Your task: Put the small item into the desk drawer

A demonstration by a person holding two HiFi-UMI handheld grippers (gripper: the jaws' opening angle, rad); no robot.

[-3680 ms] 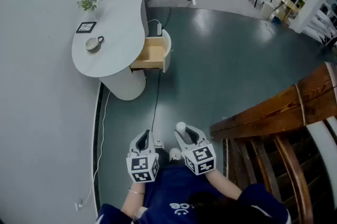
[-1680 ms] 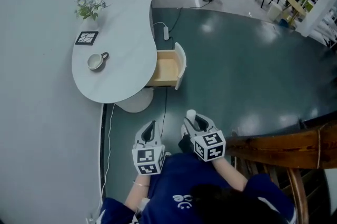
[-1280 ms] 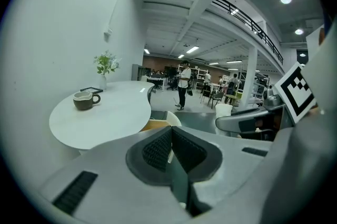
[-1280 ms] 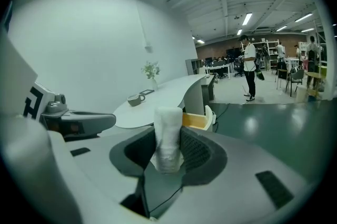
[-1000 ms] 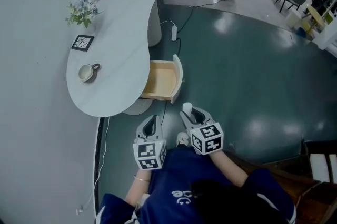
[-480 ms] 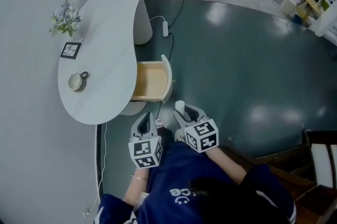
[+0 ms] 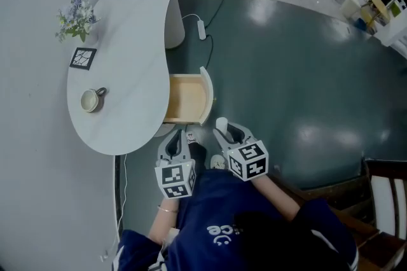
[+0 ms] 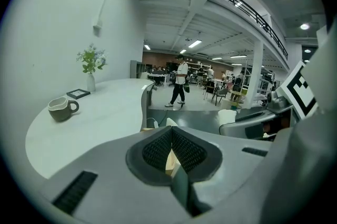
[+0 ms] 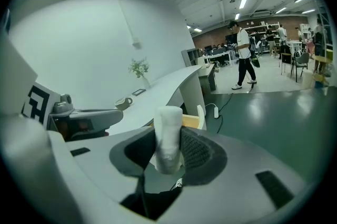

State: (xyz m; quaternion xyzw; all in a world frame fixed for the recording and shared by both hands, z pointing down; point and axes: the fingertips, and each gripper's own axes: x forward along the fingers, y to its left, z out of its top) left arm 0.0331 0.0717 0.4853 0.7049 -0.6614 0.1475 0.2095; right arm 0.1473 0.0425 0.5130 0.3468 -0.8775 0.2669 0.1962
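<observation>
White cylinder (image 9: 168, 131) stood upright, clamped in right gripper (image 9: 169, 150), just short of open drawer (image 7: 186, 100), drawer ahead, slightly left.

Mug (image 7: 91, 100) near the desk's (image 7: 133, 41) front left edge, picture frame (image 7: 82, 58) behind it, flower vase (image 7: 75, 14) further back, drawer (image 7: 187, 99) jutting from the desk's right edge (left gripper (image 7: 177, 140) and right gripper (image 7: 227, 133) side by side just before it), power strip (image 7: 202, 28) on the floor (image 7: 286, 72) behind.

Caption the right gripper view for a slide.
Right gripper clamps a white cylinder, open desk drawer ahead.
</observation>
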